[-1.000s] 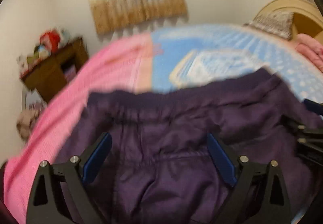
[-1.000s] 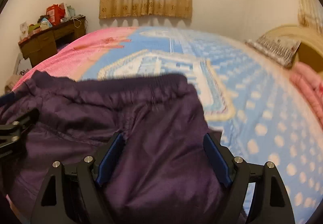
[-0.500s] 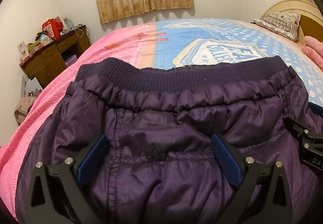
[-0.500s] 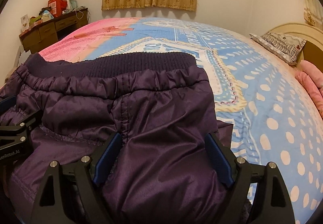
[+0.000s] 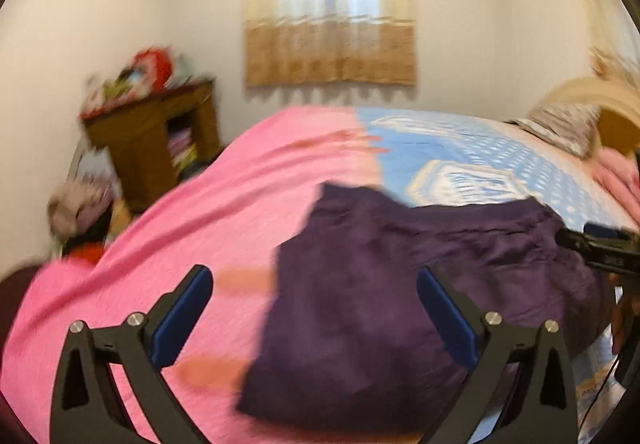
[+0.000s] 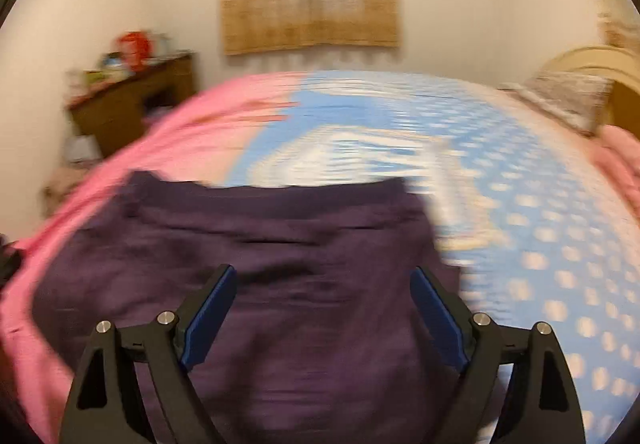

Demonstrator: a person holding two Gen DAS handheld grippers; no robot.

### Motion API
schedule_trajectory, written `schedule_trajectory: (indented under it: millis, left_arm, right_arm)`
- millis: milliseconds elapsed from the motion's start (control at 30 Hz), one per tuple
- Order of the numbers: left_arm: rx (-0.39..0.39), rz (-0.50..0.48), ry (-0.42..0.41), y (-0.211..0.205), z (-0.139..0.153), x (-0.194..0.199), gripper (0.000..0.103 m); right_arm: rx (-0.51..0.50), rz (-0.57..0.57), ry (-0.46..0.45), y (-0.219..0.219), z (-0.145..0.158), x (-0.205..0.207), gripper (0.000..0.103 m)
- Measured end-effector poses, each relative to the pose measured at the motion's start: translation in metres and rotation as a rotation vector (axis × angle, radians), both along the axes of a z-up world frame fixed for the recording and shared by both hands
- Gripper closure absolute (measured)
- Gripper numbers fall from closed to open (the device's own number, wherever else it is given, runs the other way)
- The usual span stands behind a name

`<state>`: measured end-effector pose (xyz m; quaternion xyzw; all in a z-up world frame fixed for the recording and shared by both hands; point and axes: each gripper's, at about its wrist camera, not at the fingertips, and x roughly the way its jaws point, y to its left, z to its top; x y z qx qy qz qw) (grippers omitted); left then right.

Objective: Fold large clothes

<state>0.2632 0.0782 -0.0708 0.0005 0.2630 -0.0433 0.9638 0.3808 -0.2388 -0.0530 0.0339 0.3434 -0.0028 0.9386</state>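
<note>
With both our left tool and right tool gaping empty, the right's jaws opening wider, the puffy purple garment at lower centre may spring unfolded across the bed.

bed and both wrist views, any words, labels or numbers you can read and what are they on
None can be read.
The white emblem on the blue bedspread may carry lettering, too blurred to read.
The right gripper seen from the left wrist shows no legible marking.
The purple jacket shows none.
</note>
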Motion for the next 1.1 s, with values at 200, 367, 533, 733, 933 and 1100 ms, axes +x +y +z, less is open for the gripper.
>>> schedule_trajectory:
  millis: [200, 367, 533, 733, 933, 1100]
  left_arm:
    - [-0.33, 0.048, 0.208, 0.064, -0.051, 0.018, 0.0]
    - [-0.468, -0.026, 0.265, 0.057, -0.077, 0.024, 0.0]
    - [-0.518, -0.091, 0.284, 0.044, -0.086, 0.035, 0.0]
    - [-0.706, -0.088, 0.289, 0.05, -0.102, 0.048, 0.001]
    - [-0.814, -0.114, 0.299, 0.049, -0.107, 0.057, 0.032]
    - [-0.824, -0.079, 0.301, 0.047, -0.114, 0.058, 0.028]
  right_arm:
    - [-0.143, 0.043, 0.105, 0.053, -0.041, 0.025, 0.014]
    - [-0.146, 0.044, 0.091, 0.052, -0.068, 0.023, 0.013]
    - [-0.139, 0.069, 0.136, 0.052, -0.077, 0.034, 0.011]
    - [-0.129, 0.068, 0.11, 0.049, -0.076, 0.03, 0.01]
    - [-0.121, 0.066, 0.094, 0.045, -0.076, 0.023, 0.01]
    - [-0.118, 0.066, 0.088, 0.044, -0.074, 0.018, 0.01]
